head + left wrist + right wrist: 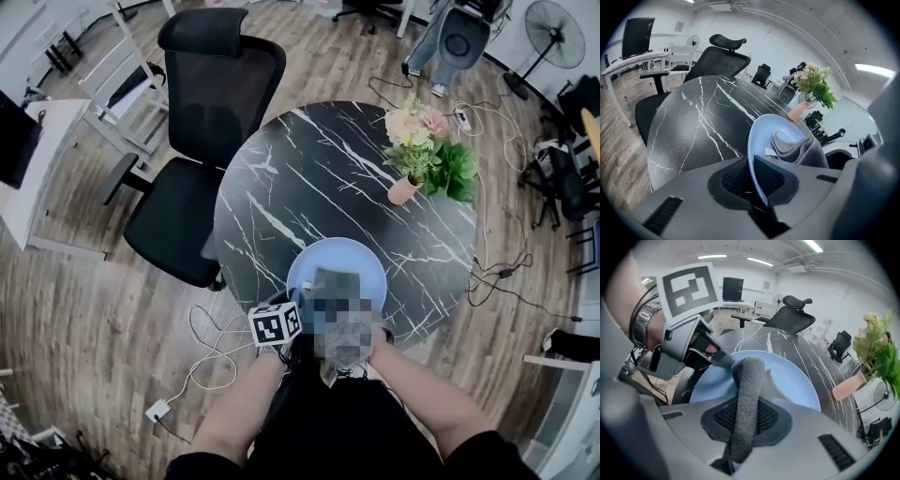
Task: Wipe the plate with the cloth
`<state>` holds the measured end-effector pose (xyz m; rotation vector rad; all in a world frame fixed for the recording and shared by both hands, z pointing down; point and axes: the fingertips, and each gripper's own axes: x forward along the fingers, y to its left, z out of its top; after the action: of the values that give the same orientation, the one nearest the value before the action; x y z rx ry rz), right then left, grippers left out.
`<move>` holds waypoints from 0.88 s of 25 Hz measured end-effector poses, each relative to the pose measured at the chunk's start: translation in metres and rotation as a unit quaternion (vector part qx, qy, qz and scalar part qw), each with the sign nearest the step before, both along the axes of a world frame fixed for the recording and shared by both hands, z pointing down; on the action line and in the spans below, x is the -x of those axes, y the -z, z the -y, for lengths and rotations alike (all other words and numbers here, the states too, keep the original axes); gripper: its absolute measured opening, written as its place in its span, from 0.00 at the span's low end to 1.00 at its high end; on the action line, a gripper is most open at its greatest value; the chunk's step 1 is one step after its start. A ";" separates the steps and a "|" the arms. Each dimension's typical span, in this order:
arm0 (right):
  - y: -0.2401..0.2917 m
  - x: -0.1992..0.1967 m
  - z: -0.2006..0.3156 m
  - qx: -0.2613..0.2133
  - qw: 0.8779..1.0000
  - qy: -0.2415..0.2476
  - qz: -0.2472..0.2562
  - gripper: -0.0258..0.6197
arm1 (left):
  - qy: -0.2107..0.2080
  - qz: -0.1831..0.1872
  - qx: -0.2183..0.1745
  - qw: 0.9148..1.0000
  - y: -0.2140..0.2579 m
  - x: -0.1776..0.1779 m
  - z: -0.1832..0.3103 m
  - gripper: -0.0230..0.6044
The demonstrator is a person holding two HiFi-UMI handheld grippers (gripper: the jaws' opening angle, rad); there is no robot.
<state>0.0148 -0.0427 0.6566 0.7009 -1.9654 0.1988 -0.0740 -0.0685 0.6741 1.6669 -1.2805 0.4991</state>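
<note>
Cloth (746, 394) is pinched tight in my right gripper (746, 417). It is grey and fuzzy, and it is bunched into a thick roll. The roll points straight out from the gripper and away from me. Its far end lies over the plate (797, 385).

My left gripper (754, 180) is closed on the near rim of the plate. The thin edge sits right between the two pads. So the left side holds the plate and the right side does the rubbing.

The plate is right in front of the cloth and just below it. The cloth's far end looks like it rests on the plate, close to where my left gripper bites the rim. The open part of the plate spreads out to the right and away from me. I think that is the way the cloth must slide.

The plate is round, light blue and smooth. I see no food or marks on it. It is at the near edge of the black tabletop (309, 178), which has white lines running across it. A flower pot (405, 187) stands well apart, on the far side.
</note>
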 end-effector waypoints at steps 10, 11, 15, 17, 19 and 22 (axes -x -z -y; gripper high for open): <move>-0.011 0.030 0.012 0.033 0.999 0.029 0.004 0.13 | -0.022 -0.009 0.004 1.000 -0.001 -0.001 0.000 0.11; -0.012 0.030 0.013 0.035 0.999 0.031 0.002 0.13 | -0.024 -0.009 0.004 1.000 -0.001 -0.002 0.000 0.12; -0.017 0.029 0.020 0.033 0.999 0.039 -0.006 0.13 | -0.029 -0.012 0.006 1.000 -0.002 -0.002 0.001 0.11; -0.018 0.028 0.024 0.028 0.999 0.041 -0.012 0.13 | -0.031 -0.012 0.007 0.999 -0.002 -0.001 0.000 0.11; -0.018 0.024 0.030 0.023 0.999 0.039 -0.015 0.13 | -0.033 -0.013 0.008 0.999 -0.002 -0.002 0.000 0.11; -0.019 0.016 0.040 0.016 0.999 0.029 -0.018 0.13 | -0.035 -0.013 0.009 0.999 -0.002 -0.002 0.001 0.12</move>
<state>-0.0014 -0.0830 0.6754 0.6211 -1.9404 0.1811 -0.0720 -0.0694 0.6759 1.7022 -1.1985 0.5271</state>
